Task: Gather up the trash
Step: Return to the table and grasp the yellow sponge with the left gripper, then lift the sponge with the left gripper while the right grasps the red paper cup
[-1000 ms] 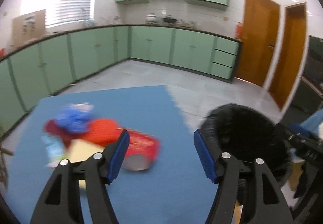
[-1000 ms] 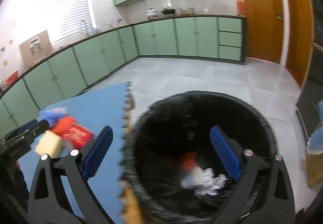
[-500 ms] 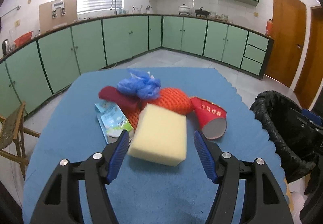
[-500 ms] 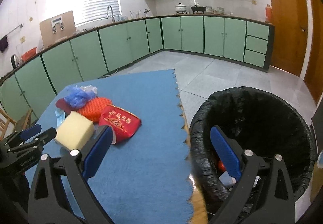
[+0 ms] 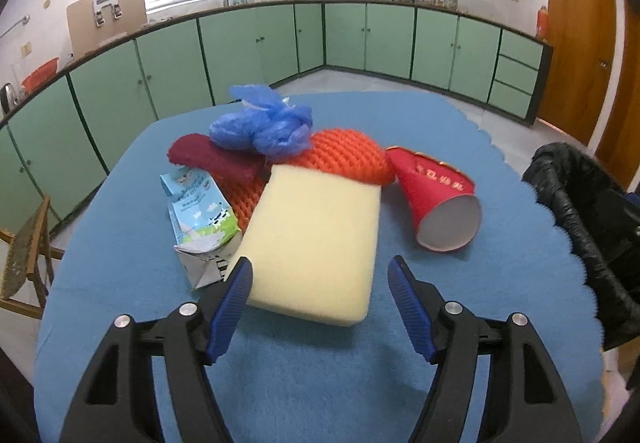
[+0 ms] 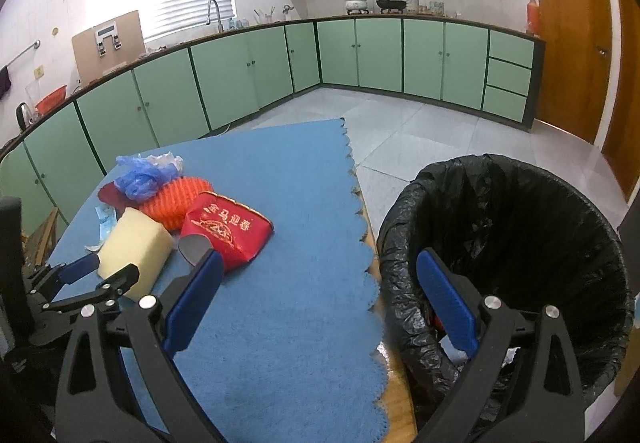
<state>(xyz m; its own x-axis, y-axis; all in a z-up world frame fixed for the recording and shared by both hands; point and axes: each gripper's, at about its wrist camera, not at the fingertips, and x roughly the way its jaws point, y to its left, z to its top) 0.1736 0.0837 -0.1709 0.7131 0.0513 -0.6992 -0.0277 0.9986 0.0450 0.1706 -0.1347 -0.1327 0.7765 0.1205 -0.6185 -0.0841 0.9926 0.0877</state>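
Observation:
A pile of trash lies on the blue mat (image 5: 360, 383): a yellow sponge (image 5: 316, 243), a red paper cup (image 5: 440, 195) on its side, an orange net (image 5: 344, 155), a blue plastic bag (image 5: 260, 127), a dark red piece (image 5: 212, 159) and a small milk carton (image 5: 200, 219). My left gripper (image 5: 320, 279) is open, its fingers on either side of the sponge's near end. My right gripper (image 6: 316, 283) is open and empty over the mat's right edge, beside the black-lined bin (image 6: 520, 227). The left gripper (image 6: 104, 271) shows at the sponge (image 6: 134, 251) in the right wrist view.
The bin (image 5: 580, 203) stands off the mat's right edge with some trash at its bottom. A wooden chair (image 5: 24, 255) is at the left. Green kitchen cabinets (image 6: 360, 55) line the far walls, with wooden doors (image 6: 568, 31) at the right.
My left gripper swung from the bin side to the pile and closed in on the sponge. My right gripper pulled back from over the bin toward the mat.

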